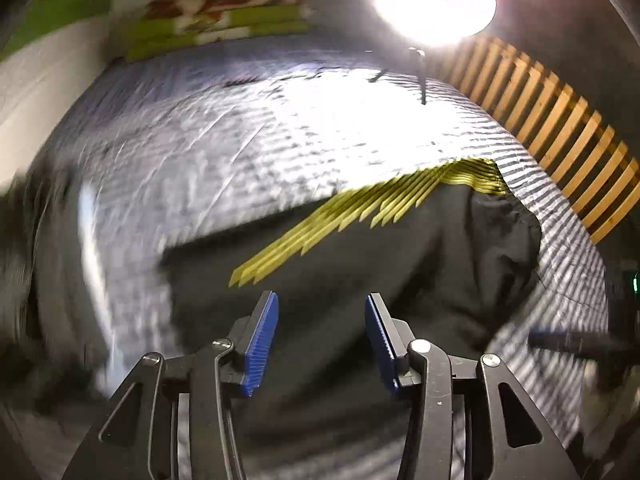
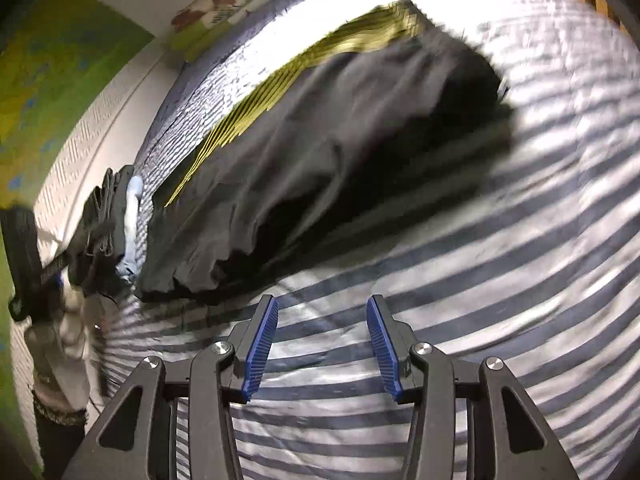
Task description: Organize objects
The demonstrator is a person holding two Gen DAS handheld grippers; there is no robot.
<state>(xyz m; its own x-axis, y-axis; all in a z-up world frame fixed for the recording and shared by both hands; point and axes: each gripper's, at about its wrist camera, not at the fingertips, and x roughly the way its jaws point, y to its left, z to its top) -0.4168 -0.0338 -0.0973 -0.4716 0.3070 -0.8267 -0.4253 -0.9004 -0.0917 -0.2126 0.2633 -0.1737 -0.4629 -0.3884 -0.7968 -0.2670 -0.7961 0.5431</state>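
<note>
**Dark garment flat on the striped bed, both grippers empty**

The left gripper (image 1: 322, 344) hangs over the near part of a dark garment (image 1: 360, 264), jaws spread, nothing between the blue pads (image 1: 262, 346). The garment lies on a striped sheet (image 1: 224, 152) — a yellow stripe (image 1: 360, 216) runs along its far edge. A bright lamp (image 1: 434, 0) glares at the far side, wooden slats (image 1: 560, 128) to the right.

The right gripper (image 2: 322, 346) is also spread and empty, over bare sheet (image 2: 520, 240) just near of the garment (image 2: 320, 140). A clothes pile (image 2: 108, 224) sits at the left — details blurred.
</note>
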